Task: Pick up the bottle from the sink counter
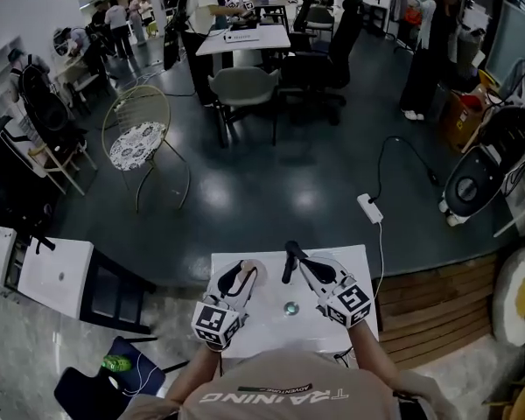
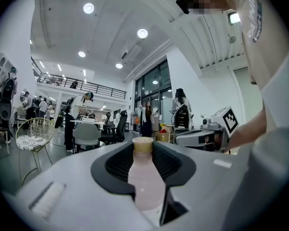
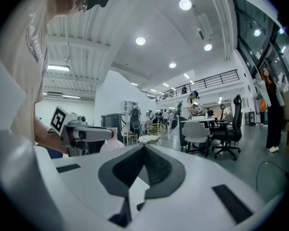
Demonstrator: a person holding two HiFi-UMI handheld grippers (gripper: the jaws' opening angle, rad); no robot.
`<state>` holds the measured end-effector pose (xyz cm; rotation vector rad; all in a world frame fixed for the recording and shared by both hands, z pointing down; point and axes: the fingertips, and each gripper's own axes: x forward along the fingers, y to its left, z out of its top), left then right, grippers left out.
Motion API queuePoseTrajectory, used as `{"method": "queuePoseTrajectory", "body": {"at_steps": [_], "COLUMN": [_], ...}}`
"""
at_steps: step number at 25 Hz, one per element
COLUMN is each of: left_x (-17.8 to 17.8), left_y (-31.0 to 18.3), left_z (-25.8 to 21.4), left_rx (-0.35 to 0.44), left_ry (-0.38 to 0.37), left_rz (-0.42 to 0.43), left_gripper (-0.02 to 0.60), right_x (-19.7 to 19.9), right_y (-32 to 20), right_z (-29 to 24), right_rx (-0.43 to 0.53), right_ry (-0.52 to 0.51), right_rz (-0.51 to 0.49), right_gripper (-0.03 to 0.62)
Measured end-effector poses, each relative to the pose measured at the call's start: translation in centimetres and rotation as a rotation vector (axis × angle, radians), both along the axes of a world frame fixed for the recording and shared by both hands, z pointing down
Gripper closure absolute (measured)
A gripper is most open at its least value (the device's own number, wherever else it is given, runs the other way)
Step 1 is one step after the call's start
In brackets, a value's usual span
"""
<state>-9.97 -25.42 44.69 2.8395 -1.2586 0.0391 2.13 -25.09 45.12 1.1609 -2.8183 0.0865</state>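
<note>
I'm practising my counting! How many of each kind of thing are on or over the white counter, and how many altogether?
Grippers: 2, the left gripper and the right gripper
Bottle: 1, pale pink, between the left gripper's jaws
Round metal piece: 1
Total: 4

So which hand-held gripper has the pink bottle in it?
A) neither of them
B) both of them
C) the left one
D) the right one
C: in the left gripper view the pink bottle stands clamped between the jaws of the left hand-held gripper, while the right hand-held gripper has its jaws together with nothing between them.
</note>
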Motion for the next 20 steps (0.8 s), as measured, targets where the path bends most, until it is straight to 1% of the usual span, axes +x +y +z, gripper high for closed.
{"method": "queuePoseTrajectory", "body": {"at_steps": [4,8,17,20], "left_x": [0.0,-0.3,-0.4,-0.4], "left_y": [-0.9,-1.7,-3.3,-3.7], "left_z": [-1.4,-2.1,-3.0,-3.8], "left_rx": [0.028,0.033,0.037,0.052], "left_ry": [-0.020,-0.032,-0.033,-0.027], "left_rz": [-0.003,-0.018,-0.013,-0.013], "left_gripper": [0.453,0.453,0.453,0.453], "right_x": [1.5,2.4,2.6,2.4], "right_y": [0.0,0.2,-1.6,-2.3], "right_z": [-0.6,-0.9,-2.5,-3.2], "right_rx": [0.008,0.006,0.038,0.048], "right_ry": [-0.015,-0.031,-0.020,-0.013], "right_rz": [0.032,0.054,0.059,0.056], "right_gripper": [0.586,0.587,0.586,0.586]}}
